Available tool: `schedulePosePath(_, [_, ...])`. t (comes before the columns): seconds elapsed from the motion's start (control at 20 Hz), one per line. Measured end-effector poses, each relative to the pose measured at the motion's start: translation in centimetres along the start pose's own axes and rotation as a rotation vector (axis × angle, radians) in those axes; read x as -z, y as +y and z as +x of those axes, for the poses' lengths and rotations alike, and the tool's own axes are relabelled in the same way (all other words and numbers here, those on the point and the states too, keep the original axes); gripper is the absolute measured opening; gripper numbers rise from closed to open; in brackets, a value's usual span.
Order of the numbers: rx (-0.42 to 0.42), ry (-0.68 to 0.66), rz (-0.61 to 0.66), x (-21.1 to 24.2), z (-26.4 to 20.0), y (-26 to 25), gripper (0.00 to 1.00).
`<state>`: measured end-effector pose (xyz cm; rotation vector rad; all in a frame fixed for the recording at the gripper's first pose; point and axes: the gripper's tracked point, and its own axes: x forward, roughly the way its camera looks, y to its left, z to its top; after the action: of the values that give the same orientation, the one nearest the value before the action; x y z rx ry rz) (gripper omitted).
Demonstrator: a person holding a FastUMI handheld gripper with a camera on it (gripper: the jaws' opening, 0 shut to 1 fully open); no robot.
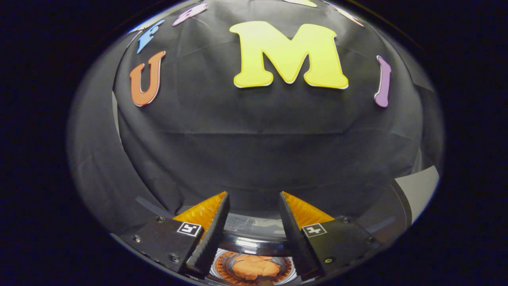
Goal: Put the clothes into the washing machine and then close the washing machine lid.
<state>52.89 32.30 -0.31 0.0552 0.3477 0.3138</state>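
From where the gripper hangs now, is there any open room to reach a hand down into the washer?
Between the open gripper fingers, the gap is free above the washing machine rim. Below, orange clothes fill the middle of the drum, leaving a bare ring around them. Beyond the fingers stands the black cloth wall.

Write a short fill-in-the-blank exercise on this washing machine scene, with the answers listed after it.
1. The gripper has its fingers ____, with nothing held between them.
2. The clothes lying in the drum are ____ in colour.
3. The drum with the clothes shows ____ the two fingers.
4. The booth's cloth wall beyond the fingers is ____.

Answers: open; orange; between; black
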Motion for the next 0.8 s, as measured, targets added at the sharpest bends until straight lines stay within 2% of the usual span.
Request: schedulePosePath(0.8, [-0.025, -0.006, -0.019, 4.9, -4.8, 1.2, 0.78])
